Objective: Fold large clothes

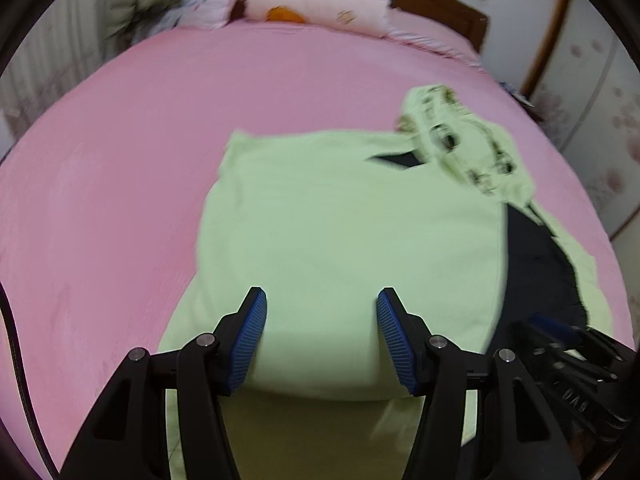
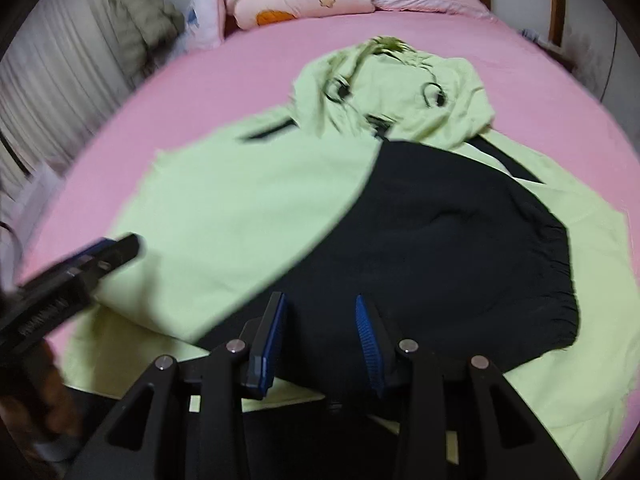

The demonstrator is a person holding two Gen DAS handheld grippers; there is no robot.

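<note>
A large light-green hoodie [image 2: 224, 216] lies spread on the pink bed [image 2: 520, 80], with its hood [image 2: 400, 92] toward the pillows [image 2: 296, 0]. One side of the hoodie is already folded over the middle, so a flat green panel covers about half of the body. The other half shows a black panel [image 2: 460, 240] with a gathered edge, and green fabric lies around it on the right. I judge the folding as about half done: the right side is not yet folded in, and the hood and the lengthwise fold are also left.

The left gripper [image 1: 322, 336] is above the folded green panel. Its jaws stand clearly apart, and nothing is between them. The right gripper [image 2: 320, 340] is above the near edge of the black panel. Its jaws are parted less widely, and I see no cloth pinched between the pads.

There are no containers here. Only the stack of folded bedding stands at the head of the bed, well apart from the hoodie.
</note>
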